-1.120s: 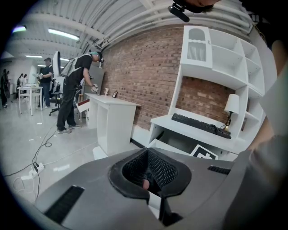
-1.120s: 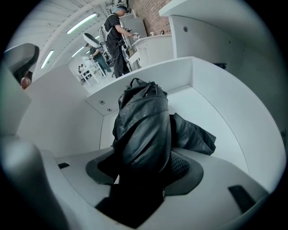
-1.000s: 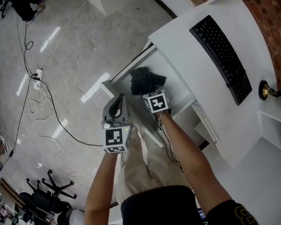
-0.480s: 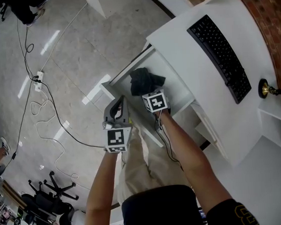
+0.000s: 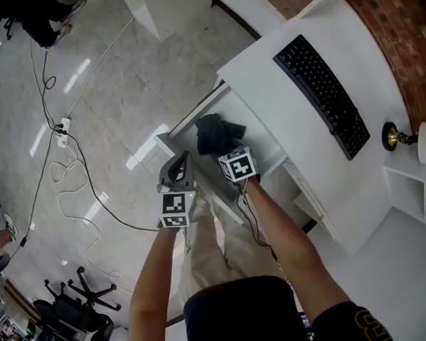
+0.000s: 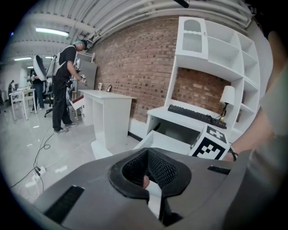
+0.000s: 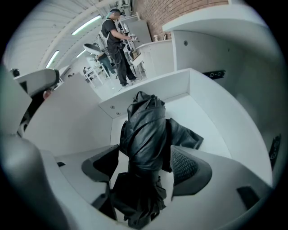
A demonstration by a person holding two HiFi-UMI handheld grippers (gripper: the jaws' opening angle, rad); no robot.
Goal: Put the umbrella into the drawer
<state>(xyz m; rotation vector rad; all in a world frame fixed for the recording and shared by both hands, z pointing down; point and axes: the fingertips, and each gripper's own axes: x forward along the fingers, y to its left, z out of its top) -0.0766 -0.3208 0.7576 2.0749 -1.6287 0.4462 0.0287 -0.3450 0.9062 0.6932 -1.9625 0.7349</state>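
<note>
The folded black umbrella [image 5: 215,134] lies inside the open white drawer [image 5: 260,141] under the desk. My right gripper [image 5: 225,151] hangs just above it and points steeply down. In the right gripper view the umbrella [image 7: 144,134] runs between the two jaws of the right gripper [image 7: 146,164], which are opening; a strip of drawer floor [image 7: 207,126] shows beside the left pad. My left gripper [image 5: 182,161] is held outside the drawer's front, over the floor, with its jaws together and nothing in them. The left gripper [image 6: 150,152] faces the drawer [image 6: 173,134] from the side.
A black keyboard [image 5: 323,96] lies on the white desk top [image 5: 272,70], with a brass lamp base [image 5: 391,137] at the right. Cables [image 5: 70,166] and a power strip [image 5: 60,128] lie on the floor at the left. A person [image 6: 63,90] stands far off.
My right gripper has lifted slightly off the umbrella, which stays lying in the drawer. The left gripper has hardly moved.
</note>
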